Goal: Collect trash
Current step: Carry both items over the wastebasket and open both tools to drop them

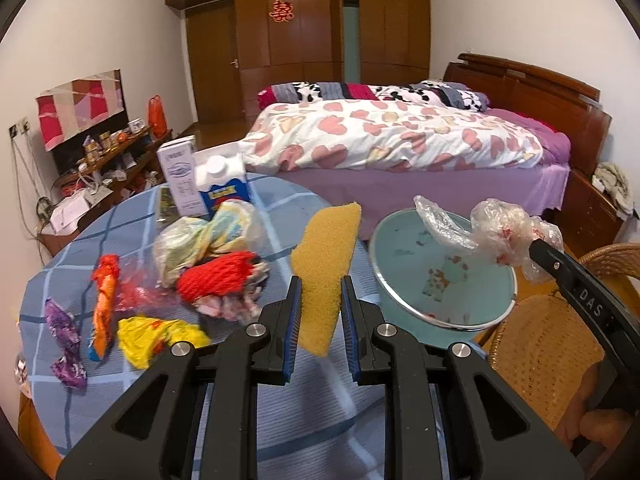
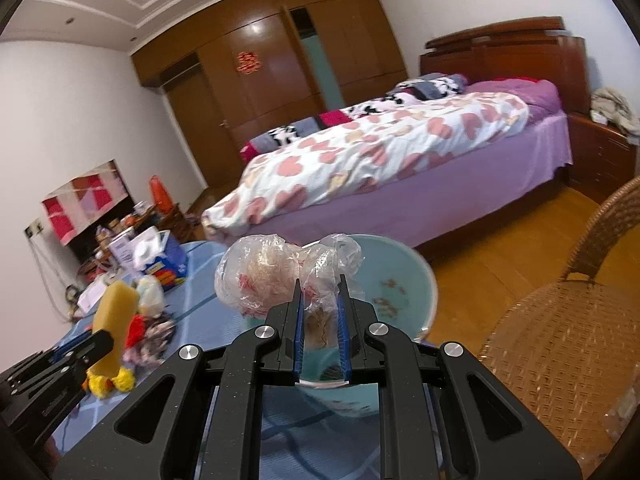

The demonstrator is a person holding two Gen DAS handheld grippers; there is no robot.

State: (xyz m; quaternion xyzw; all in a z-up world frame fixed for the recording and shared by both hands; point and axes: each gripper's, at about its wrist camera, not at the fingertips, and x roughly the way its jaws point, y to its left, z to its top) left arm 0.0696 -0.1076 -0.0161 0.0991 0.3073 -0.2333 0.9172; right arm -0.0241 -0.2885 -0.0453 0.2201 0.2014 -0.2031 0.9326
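My left gripper is shut on a yellow sponge, held upright above the table just left of a pale blue basin. The same sponge shows at the left in the right wrist view. My right gripper is shut on a crumpled clear plastic bag, held over the basin's near side. From the left wrist view that bag hangs above the basin's right rim. Loose wrappers lie on the blue checked tablecloth: a red net, a yellow wrapper, an orange one and a purple one.
A milk carton and a white box stand at the table's far edge. A wicker chair sits right of the table. Beyond are a bed with a heart-print quilt, a cluttered low shelf and a wooden wardrobe.
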